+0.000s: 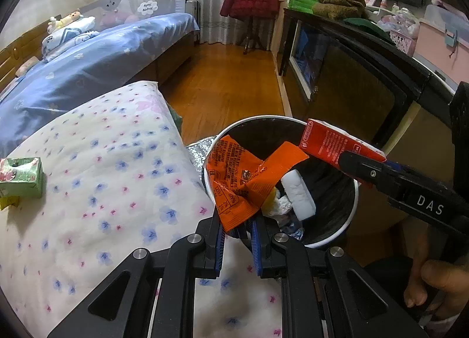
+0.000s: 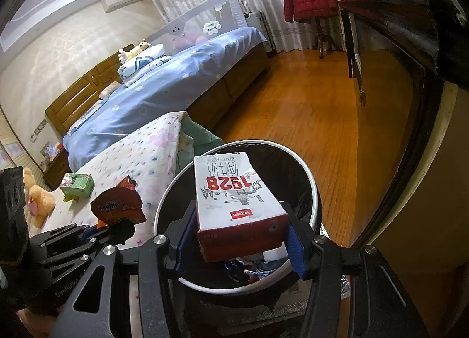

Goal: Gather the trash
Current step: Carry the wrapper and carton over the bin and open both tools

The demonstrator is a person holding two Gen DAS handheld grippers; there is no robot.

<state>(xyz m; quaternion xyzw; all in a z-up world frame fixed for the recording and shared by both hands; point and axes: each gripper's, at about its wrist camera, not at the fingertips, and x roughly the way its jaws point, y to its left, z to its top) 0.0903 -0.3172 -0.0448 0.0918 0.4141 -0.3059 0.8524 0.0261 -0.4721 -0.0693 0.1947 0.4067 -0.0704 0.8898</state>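
Left gripper (image 1: 238,228): lower centre of the left wrist view, jaws nearly closed, clamping the bottom corner of an orange wrapper (image 1: 234,174). The wrapper carries small black print, too fine to read here. In the right wrist view the same wrapper appears at lower left, showing the brand "Ovaltine" in part.

Right gripper (image 2: 239,240): lower centre of the right wrist view, jaws spread to the width of a milk carton (image 2: 237,200) and gripping it on both sides. The carton top is white and reads "1928" in red, "PURE MILK" at the far edge, and Chinese characters, all upside down in this view. Its near end is red. In the left wrist view the carton's red side, at centre right, bears dense white print that cannot be read. The gripper body there is marked "DAS".

Trash bin (image 1: 353,206): round, white rim, black liner, at centre of both views. Both held items hang over its opening. Inside it lie a white pad (image 1: 299,194) and crumpled paper.

A green box (image 1: 22,177) rests on the flowered quilt (image 1: 102,162) at the left edge of the left wrist view, well apart from the bin.
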